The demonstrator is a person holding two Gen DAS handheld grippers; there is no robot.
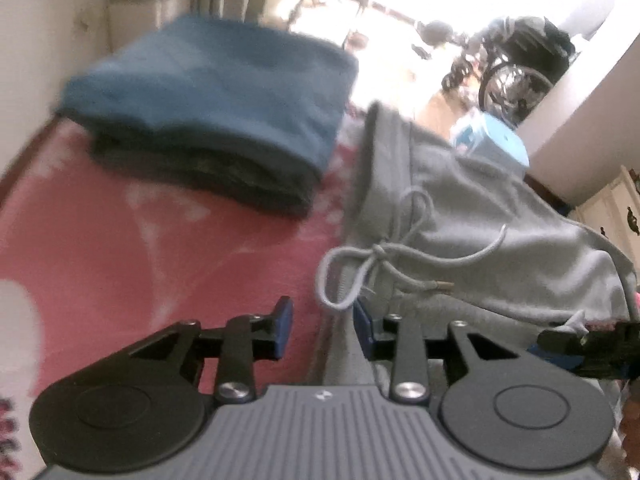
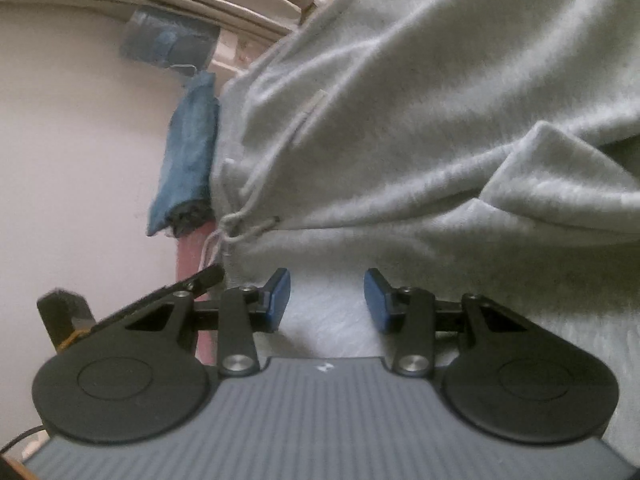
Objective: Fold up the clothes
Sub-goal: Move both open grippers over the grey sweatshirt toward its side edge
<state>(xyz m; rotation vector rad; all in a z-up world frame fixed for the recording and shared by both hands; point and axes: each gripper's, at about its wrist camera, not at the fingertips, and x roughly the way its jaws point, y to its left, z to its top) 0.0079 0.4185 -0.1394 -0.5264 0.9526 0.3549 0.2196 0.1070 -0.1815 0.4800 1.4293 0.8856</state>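
On the left wrist view we see a pink patterned bedspread (image 1: 120, 240) covering the bed, and toward its far left edge sits a folded blue garment (image 1: 224, 92), stacked on darker folded cloth. Just right of that stack lie the grey sweatpants (image 1: 460, 208), waistband toward us, with the drawstring (image 1: 372, 260) tied in a loose bow near the bed's middle. Beyond them stands a light blue box (image 1: 496, 144). Our left gripper (image 1: 322, 326) hovers with its fingers (image 1: 282, 328) released, spread apart and holding nothing, just short of the drawstring; the right-hand pad sits at the sweatpants' near edge, though we cannot tell whether it touches.

On the right wrist view, the blue garment (image 2: 188, 160) shows at the left, beside the grey sweatpants (image 2: 400, 120), which fill most of the frame in rumpled folds. Our right gripper (image 2: 327, 300) has its fingers (image 2: 378, 300) released too, wide apart over the grey fabric, gripping nothing.
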